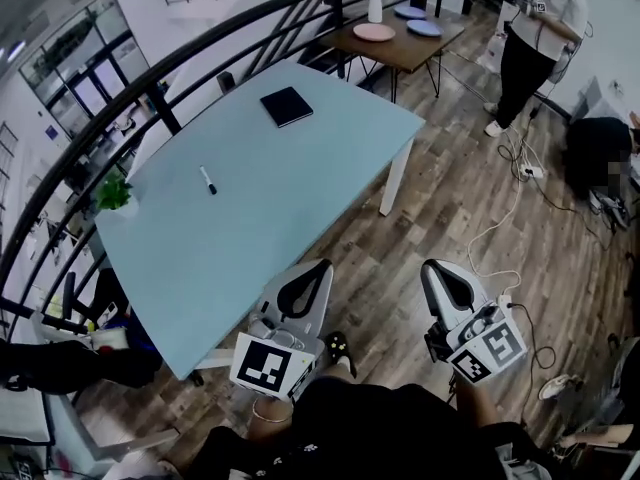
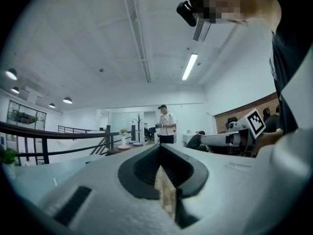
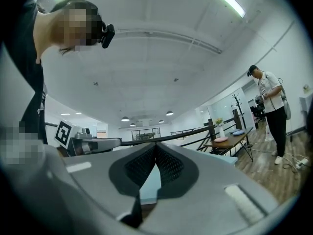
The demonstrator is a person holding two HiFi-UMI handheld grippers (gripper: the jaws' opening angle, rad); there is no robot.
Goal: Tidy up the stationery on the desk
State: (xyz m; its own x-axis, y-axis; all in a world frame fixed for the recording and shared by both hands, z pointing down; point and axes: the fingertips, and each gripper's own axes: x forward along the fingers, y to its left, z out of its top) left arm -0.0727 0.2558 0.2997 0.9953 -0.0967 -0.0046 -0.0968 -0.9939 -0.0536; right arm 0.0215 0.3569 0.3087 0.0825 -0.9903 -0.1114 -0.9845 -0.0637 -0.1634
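A marker pen [image 1: 208, 180] lies on the pale blue desk [image 1: 250, 248], well apart from the left gripper [image 1: 321, 267], at about its 11 o'clock. A black notebook [image 1: 287, 106] lies farther up the desk, near 12 o'clock. The left gripper hangs at the desk's near edge, its jaws pressed together at the tips with nothing between them [image 2: 159, 150]. At its 3 o'clock, the right gripper [image 1: 433, 267] hangs over the wooden floor [image 1: 450, 198], closed the same way and empty [image 3: 155, 146]. The notebook is at its 11 o'clock. A small green plant [image 1: 113, 193] sits at the desk's left edge, at 9 o'clock of the pen. A dark curved railing [image 1: 150, 78] runs behind the desk. Beyond it, at 1 o'clock, a brown table [image 1: 400, 40] bears plates and a vase. A person [image 1: 535, 43] stands at the far right among trailing cables.
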